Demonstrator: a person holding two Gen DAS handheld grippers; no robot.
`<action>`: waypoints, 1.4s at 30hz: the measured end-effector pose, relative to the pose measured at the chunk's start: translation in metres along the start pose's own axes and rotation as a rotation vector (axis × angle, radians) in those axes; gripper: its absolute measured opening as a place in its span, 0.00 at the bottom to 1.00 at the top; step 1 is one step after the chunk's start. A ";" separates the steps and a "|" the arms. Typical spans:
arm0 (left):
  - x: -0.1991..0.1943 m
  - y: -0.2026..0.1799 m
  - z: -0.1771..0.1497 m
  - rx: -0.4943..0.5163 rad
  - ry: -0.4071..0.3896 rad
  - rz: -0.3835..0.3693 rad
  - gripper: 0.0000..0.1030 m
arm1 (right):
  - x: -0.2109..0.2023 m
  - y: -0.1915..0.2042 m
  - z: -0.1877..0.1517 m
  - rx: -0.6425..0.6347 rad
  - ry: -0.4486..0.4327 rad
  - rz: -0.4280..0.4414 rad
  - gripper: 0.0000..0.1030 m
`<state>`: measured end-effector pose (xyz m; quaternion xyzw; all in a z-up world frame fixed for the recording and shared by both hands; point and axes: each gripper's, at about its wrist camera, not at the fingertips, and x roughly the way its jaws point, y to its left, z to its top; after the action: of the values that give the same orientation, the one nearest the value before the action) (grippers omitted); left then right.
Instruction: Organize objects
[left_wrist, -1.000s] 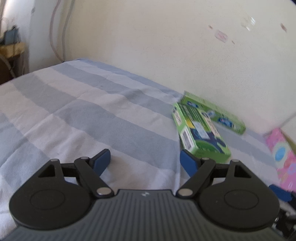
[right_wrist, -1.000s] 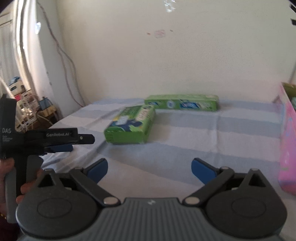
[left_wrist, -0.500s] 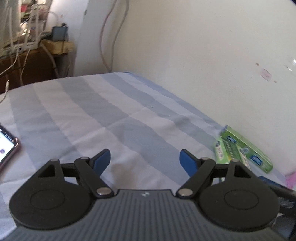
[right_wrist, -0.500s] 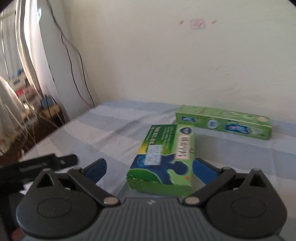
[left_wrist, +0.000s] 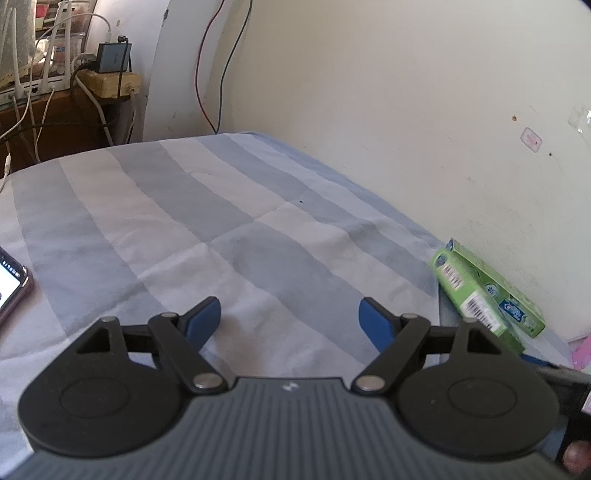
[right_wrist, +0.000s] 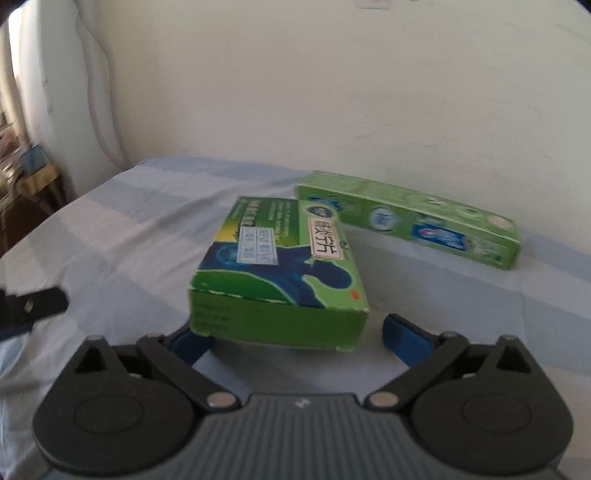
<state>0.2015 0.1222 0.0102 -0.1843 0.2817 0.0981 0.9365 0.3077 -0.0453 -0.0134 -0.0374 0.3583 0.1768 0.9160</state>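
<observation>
A wide green and blue box (right_wrist: 280, 273) lies on the striped bed sheet (right_wrist: 110, 236). My right gripper (right_wrist: 295, 338) is open, with the box's near end between its blue fingers. A long green toothpaste box (right_wrist: 410, 225) lies behind it along the wall. In the left wrist view both boxes show at the far right, the wide one (left_wrist: 469, 295) in front of the toothpaste box (left_wrist: 517, 306). My left gripper (left_wrist: 291, 319) is open and empty over bare sheet (left_wrist: 184, 229), well left of the boxes.
A phone (left_wrist: 11, 288) lies at the sheet's left edge. A wooden shelf with cables and a charger (left_wrist: 110, 59) stands beyond the bed's far left corner. The wall (left_wrist: 406, 110) runs along the bed's right side. A pink item (left_wrist: 581, 354) sits at the far right.
My right gripper has moved forward until the wide green box's end is between its fingers. My left gripper has swung left, away from the boxes, bringing the phone and shelf into view.
</observation>
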 end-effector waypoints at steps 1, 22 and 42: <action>0.000 -0.001 0.000 0.005 0.002 0.000 0.81 | 0.000 0.000 0.000 -0.002 -0.003 0.001 0.87; -0.001 -0.004 -0.003 0.020 0.023 -0.030 0.81 | 0.015 -0.003 0.006 0.033 0.003 0.062 0.99; -0.016 -0.046 -0.028 0.239 0.091 -0.435 0.81 | -0.172 -0.045 -0.140 -0.237 0.018 0.047 0.80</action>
<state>0.1879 0.0676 0.0114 -0.1327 0.2867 -0.1480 0.9372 0.1159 -0.1657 -0.0044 -0.1385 0.3436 0.2388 0.8976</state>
